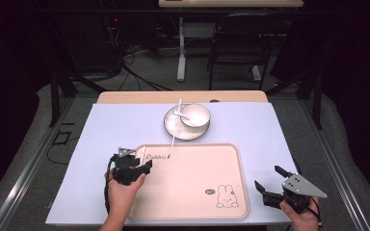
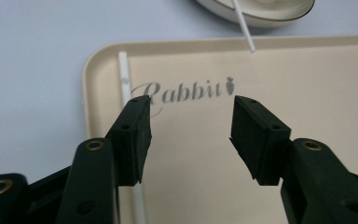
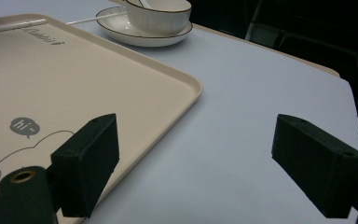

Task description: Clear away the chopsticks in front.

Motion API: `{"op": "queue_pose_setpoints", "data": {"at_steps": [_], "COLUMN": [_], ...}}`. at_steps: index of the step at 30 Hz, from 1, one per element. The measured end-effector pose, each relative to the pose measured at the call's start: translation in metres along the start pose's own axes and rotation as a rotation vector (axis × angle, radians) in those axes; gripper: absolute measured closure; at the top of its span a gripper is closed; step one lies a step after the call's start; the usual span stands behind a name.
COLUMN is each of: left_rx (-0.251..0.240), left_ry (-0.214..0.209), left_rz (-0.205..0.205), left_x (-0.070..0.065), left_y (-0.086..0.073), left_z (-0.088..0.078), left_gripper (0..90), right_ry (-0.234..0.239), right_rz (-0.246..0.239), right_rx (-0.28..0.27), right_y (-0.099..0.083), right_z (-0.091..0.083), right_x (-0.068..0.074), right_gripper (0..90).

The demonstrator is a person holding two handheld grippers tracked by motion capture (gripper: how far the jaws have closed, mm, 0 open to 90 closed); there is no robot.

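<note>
In the high view, the left gripper (image 1: 142, 166) hovered over the near-left corner of the tray (image 1: 231, 159), jaws apart, with a white chopstick (image 1: 143, 153) just ahead of them. In the left gripper view, the chopstick (image 2: 126, 81) lay on the tray (image 2: 307, 93) beside the left jaw, unheld. In the right gripper view, the right gripper (image 3: 196, 158) stood wide open and empty beside the tray (image 3: 168, 79); the bowl (image 3: 158, 16) and plate (image 3: 121, 30) lay far ahead.

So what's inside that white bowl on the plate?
A white spoon lies in the bowl, its handle leaning over the rim. The bowl sits on the plate. Its bottom is hidden by its near wall, so whether anything else is in it cannot be told.
</note>
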State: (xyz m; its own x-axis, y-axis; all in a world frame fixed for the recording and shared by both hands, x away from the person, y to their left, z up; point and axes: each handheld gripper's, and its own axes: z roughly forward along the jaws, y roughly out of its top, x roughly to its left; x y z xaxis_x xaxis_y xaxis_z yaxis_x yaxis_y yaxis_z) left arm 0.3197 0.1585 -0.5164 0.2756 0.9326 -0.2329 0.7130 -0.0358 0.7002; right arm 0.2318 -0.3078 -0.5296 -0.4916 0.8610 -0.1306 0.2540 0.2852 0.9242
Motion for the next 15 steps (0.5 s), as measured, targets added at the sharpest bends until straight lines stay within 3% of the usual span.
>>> {"op": "queue_pose_setpoints", "data": {"at_steps": [3,4,8,13,15], "left_rx": [-0.006,-0.005,-0.010,-0.010,-0.015], "left_ry": [-0.001,-0.025,-0.041,-0.081,-0.075], "left_rz": [0.008,0.015,0.035,0.013,0.011], "left_x": [-0.004,-0.006,-0.009,-0.009,-0.008], "left_y": [0.011,0.019,0.032,0.044,0.050], "left_z": [0.005,0.008,0.013,0.017,0.018], "left_gripper": [46.6,47.4,47.8,47.8,48.3], "right_ry": [-0.003,-0.004,-0.005,-0.006,-0.007], "right_rz": [0.006,0.003,0.007,-0.001,0.002], "right_rx": [0.000,0.000,-0.001,0.003,0.003], "right_y": [0.000,-0.001,0.000,-0.001,-0.002], "right_z": [-0.001,-0.002,-0.001,0.000,-0.002], "right_x": [0.000,-0.001,-0.001,0.000,0.000], "right_gripper": [14.4,14.4,14.4,14.4,14.4]}}
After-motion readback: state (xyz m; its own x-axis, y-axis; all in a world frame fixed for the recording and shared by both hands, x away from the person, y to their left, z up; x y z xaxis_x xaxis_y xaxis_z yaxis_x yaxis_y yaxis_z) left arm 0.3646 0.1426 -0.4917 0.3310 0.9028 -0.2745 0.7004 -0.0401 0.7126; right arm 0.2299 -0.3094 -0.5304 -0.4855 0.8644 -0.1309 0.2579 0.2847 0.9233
